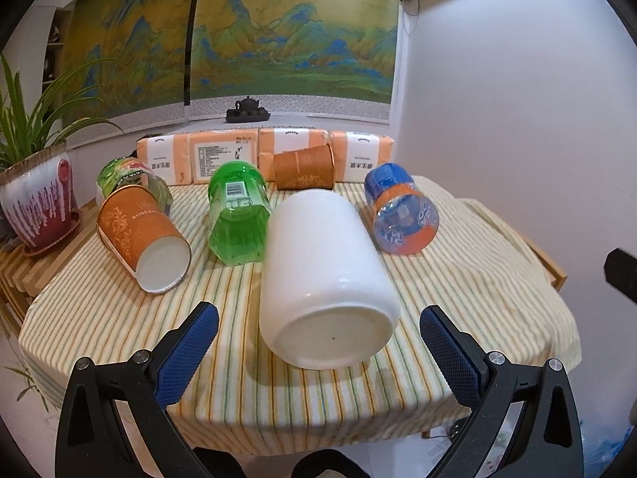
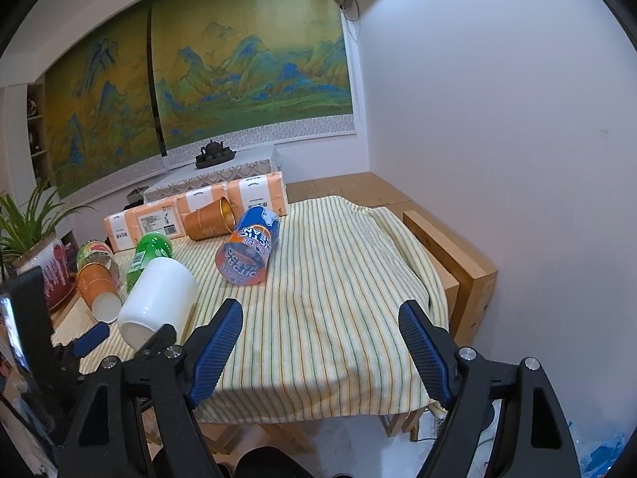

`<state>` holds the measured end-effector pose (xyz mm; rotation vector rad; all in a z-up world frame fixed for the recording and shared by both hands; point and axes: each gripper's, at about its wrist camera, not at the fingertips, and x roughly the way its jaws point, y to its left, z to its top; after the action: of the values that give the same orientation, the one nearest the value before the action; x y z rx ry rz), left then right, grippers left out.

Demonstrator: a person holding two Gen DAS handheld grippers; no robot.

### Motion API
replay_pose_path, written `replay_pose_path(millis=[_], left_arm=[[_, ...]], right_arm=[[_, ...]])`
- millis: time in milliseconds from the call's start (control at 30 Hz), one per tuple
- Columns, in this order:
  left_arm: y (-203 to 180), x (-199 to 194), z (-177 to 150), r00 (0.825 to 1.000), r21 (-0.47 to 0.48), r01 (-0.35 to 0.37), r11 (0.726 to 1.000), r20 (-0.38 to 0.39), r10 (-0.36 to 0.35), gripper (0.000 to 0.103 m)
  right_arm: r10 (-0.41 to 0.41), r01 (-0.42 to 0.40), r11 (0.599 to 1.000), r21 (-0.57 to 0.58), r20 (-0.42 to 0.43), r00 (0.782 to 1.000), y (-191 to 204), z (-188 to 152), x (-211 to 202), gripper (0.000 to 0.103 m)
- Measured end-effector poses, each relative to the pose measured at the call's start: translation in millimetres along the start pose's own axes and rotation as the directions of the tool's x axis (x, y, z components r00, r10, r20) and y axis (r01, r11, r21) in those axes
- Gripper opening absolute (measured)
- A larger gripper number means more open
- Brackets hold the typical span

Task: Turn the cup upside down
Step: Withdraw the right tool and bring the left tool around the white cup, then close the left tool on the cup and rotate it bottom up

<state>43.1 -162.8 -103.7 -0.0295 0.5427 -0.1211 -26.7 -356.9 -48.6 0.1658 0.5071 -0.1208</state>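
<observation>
The left gripper [image 1: 318,342] gapes wide around the lying white cup [image 1: 324,279], holding nothing; the right gripper [image 2: 320,342] is spread and empty too; a glancing squeeze could roll the cup left into the green bottle [image 1: 238,215].

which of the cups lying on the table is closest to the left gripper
The white cup, lying on its side right in front of the open left hand-held gripper. Both orange paper cups lie farther back.

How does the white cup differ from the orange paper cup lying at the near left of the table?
The white cup is plain, glossy and bulkier; the orange paper cup is patterned, printed and slimmer. The white cup lies between the open fingers of the left gripper, while the orange paper cup sits outside them, against a green-labelled bottle. Both lie on their sides on the striped cloth, bases toward the camera.
</observation>
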Motion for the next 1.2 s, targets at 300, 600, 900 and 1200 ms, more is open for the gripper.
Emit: replay_pose_path(millis=[300, 600, 900, 1200], left_arm=[[-2, 10, -1, 0.999, 0.008, -0.033, 0.999, 0.017, 0.033, 0.102], [-2, 8, -4, 0.999, 0.032, -0.027, 0.999, 0.021, 0.026, 0.077], [-1, -3, -2, 0.999, 0.063, -0.013, 0.998, 0.043, 0.01, 0.077], [6, -26, 14, 0.995, 0.093, 0.001, 0.996, 0.103, -0.01, 0.076]], right_arm=[[0.003, -0.003, 1.0, 0.008, -0.013, 1.0, -2, 0, 7, 0.077], [0.01, -0.009, 1.0, 0.019, -0.02, 1.0, 0, 1, 8, 0.077], [0.007, -0.006, 1.0, 0.016, -0.022, 1.0, 2, 2, 8, 0.077], [0.014, -0.014, 1.0, 0.02, -0.017, 1.0, 7, 4, 7, 0.077]])
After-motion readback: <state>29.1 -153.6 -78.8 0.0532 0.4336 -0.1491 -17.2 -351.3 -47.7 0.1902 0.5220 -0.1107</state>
